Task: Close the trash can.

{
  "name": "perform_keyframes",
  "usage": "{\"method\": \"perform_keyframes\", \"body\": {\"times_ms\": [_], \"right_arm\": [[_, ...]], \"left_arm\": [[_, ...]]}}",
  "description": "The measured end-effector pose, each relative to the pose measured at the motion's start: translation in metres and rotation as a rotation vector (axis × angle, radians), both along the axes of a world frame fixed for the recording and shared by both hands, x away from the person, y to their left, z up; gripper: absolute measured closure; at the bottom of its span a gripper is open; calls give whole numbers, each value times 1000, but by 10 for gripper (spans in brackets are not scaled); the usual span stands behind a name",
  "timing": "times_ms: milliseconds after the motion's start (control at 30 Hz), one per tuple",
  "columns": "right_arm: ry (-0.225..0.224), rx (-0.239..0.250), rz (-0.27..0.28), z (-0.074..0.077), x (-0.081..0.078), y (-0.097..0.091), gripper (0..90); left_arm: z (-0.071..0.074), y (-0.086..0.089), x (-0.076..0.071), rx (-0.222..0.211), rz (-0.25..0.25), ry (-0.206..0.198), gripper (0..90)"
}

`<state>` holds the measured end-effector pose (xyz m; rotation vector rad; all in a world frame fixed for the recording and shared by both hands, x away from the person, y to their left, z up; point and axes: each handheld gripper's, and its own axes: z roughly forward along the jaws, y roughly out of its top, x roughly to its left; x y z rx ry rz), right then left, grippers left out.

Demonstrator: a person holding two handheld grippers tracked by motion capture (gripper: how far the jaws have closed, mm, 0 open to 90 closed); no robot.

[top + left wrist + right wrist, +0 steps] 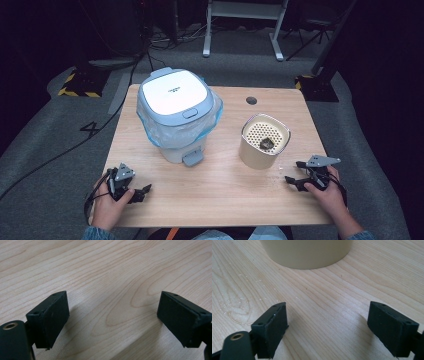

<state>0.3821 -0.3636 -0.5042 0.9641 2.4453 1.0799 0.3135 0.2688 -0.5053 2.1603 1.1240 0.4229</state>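
Wooden surface (210, 195) carries a lined pedal bin (177, 115), lid shut, and a beige strainer cup (264, 141) holding scraps. Both the left hand-held gripper (140, 192) and right hand-held gripper (295, 175) rest wide open, holding nothing. Judged step: start; next, the right should grasp the cup just ahead.

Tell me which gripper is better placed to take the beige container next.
Right. The right gripper rests open beside the beige container, facing its wall. The left gripper, also open, sits at the far edge near the bin.
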Motion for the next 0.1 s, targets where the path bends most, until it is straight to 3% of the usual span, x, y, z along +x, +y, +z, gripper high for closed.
{"method": "perform_keyframes", "body": {"times_ms": [100], "right_arm": [[0, 0, 0, 0, 0, 0, 165]], "left_arm": [[-1, 0, 3, 14, -80, 22, 25]]}}
